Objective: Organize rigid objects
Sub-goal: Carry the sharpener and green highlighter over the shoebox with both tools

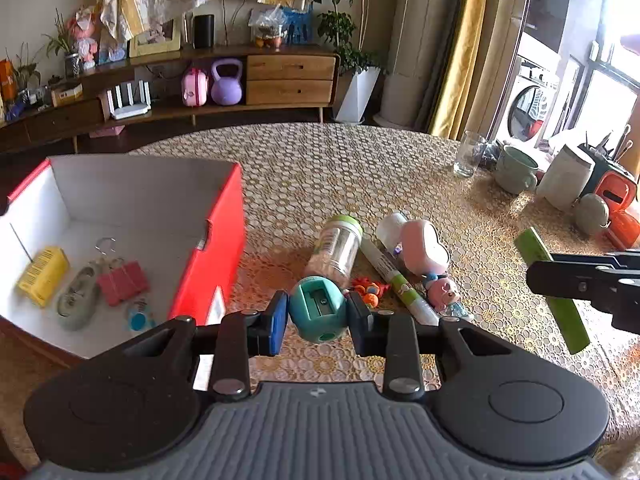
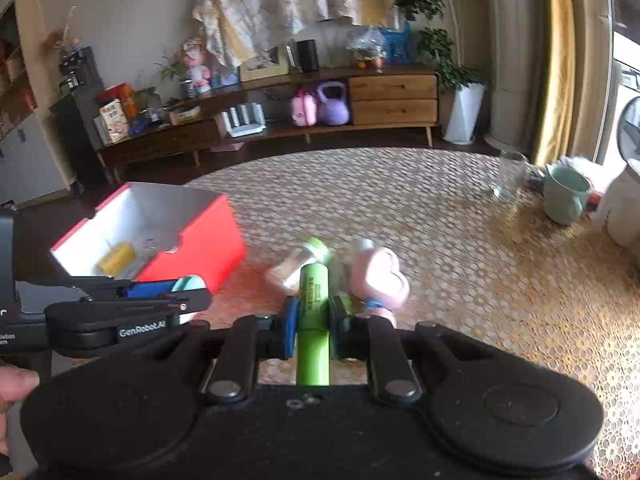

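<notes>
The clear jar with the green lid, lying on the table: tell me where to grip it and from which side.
Grip the clear jar across its straight plastic body, mid-length, not the green lid. It lies on its side, lid pointing away, so come from above with the fingers straddling its width. The white marker lies close on its right and the small orange toy near its base, so keep that finger tight to the body.
</notes>
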The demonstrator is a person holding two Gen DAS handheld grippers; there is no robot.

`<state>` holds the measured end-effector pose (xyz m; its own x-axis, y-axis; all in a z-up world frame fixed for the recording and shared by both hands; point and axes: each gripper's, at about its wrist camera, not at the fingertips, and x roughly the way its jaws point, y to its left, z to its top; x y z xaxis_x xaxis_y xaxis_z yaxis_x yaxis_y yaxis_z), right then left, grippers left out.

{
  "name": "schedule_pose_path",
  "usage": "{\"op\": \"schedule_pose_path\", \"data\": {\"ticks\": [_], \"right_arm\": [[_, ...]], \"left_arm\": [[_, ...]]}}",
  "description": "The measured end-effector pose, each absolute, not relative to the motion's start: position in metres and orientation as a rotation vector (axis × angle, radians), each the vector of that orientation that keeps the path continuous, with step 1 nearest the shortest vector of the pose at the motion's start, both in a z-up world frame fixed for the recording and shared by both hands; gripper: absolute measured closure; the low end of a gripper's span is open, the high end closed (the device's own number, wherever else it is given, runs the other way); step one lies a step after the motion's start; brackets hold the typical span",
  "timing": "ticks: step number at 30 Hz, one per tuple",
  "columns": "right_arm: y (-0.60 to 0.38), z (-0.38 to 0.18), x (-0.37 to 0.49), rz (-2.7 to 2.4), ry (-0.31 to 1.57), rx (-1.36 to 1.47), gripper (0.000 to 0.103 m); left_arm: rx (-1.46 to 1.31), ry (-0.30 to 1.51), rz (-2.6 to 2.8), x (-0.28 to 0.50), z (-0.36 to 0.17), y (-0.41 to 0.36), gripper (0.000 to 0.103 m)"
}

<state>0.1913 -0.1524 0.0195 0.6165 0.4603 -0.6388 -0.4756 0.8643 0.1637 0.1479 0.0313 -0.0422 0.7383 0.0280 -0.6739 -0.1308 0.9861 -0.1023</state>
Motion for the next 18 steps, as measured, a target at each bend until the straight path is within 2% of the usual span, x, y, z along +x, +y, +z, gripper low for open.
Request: {"op": "schedule_pose_path", "data": {"ticks": [18], "right_arm": [[-0.051, 0.056, 0.170, 0.697, 0.694, -0.102, 0.088]], "left_arm": [[-0.149, 0.715, 0.115, 0.115, -0.004, 0.098, 0.072]]}}
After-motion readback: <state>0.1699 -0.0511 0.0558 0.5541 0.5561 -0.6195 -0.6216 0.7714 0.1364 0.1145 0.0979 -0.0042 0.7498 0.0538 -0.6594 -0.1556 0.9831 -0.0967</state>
